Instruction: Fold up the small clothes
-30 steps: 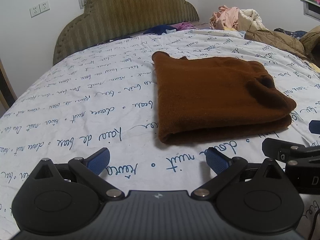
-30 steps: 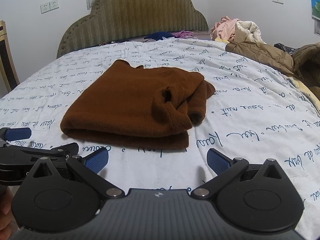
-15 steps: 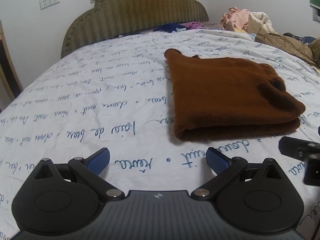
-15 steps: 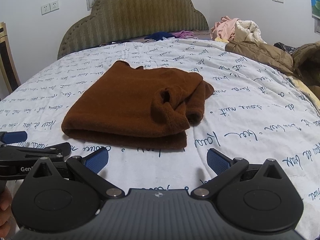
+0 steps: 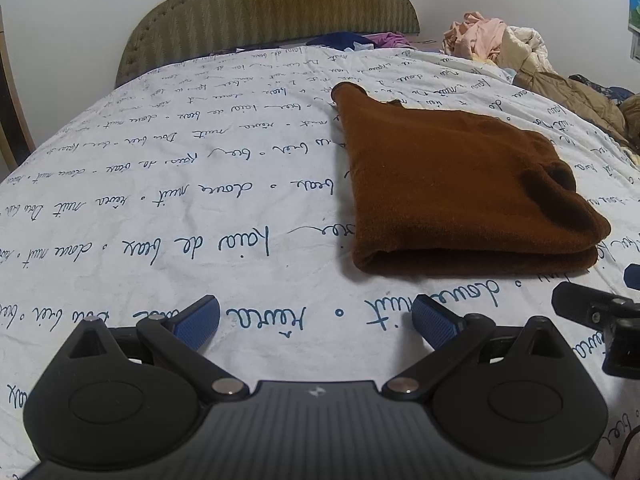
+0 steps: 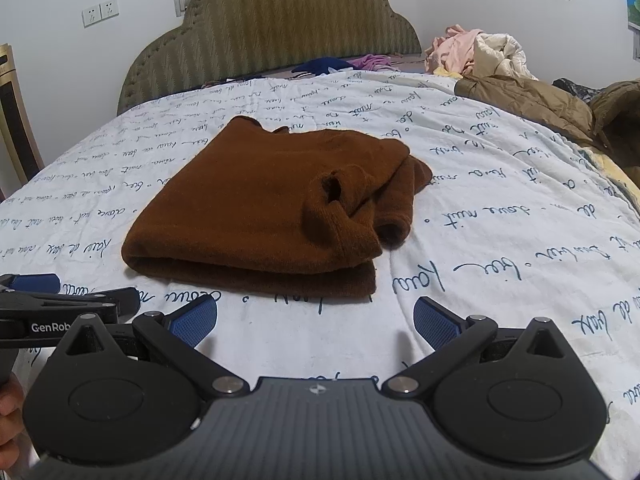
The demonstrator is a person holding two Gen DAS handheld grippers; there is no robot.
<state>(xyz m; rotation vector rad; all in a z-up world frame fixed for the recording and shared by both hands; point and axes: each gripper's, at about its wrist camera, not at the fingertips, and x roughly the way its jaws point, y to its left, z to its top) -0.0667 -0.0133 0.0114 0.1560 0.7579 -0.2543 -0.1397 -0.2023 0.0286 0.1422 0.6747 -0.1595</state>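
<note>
A brown knitted garment (image 5: pixel 452 188) lies folded in a flat rectangle on the bed, a sleeve cuff curled on its right end; the right wrist view shows the same garment (image 6: pixel 264 208) dead ahead. My left gripper (image 5: pixel 316 322) hovers open over bare sheet, short of the garment's near left corner. My right gripper (image 6: pixel 316 320) is open too, just in front of the garment's folded near edge. Neither holds anything. The other gripper shows at each view's edge.
The white bedsheet (image 5: pixel 160 208) with blue script covers the bed. A green padded headboard (image 6: pixel 272 28) stands behind. A pile of clothes (image 6: pixel 480 52) and a tan jacket (image 6: pixel 532 100) lie at the far right. A person's hand (image 6: pixel 10 412) shows at lower left.
The left gripper's view has swung slightly, so the garment has shifted right and a little farther off. The right gripper has barely moved. Both stay open and the garment lies still.
</note>
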